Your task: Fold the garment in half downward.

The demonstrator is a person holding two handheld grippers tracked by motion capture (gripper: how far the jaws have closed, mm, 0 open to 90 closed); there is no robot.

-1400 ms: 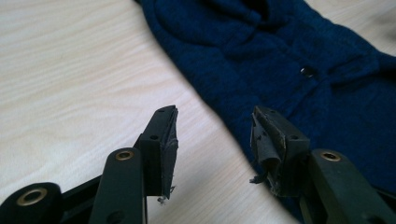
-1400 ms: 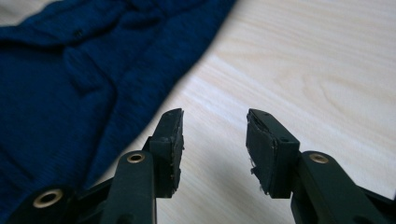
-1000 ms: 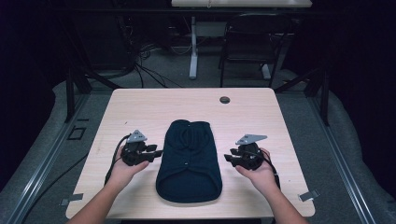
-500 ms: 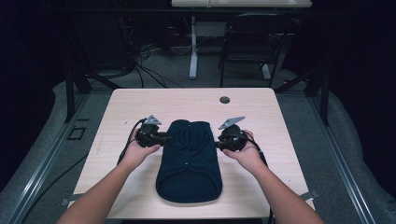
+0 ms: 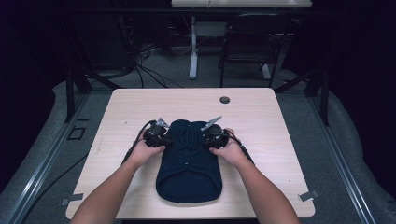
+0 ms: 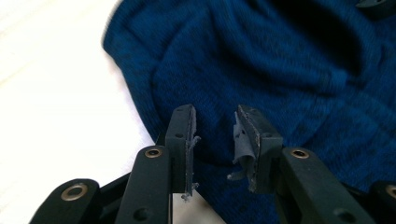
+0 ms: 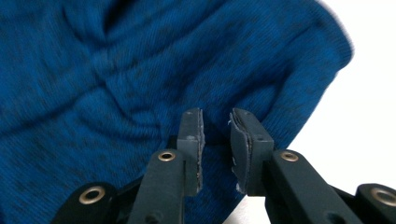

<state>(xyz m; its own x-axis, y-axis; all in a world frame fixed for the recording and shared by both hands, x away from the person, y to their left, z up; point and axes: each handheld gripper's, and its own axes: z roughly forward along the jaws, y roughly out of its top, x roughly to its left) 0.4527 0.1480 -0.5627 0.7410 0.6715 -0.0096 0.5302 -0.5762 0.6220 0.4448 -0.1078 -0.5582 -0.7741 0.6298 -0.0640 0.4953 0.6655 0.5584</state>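
My left gripper (image 6: 212,140) and right gripper (image 7: 215,140), jaws just narrowing but part-open, straddle the sweater's (image 5: 189,158) far edges; a shallow bite could slip off.

1. One dark blue knitted garment (image 5: 189,163) lay at the centre of the frame.
2. One bench (image 5: 261,121) carried it.
3. Two grippers were counted: the left gripper (image 5: 158,138) left of centre, the right gripper (image 5: 214,138) right of centre.
4. One small dark round disc (image 5: 224,100) sat above centre.
5. One chair (image 5: 247,44) stood at the top.
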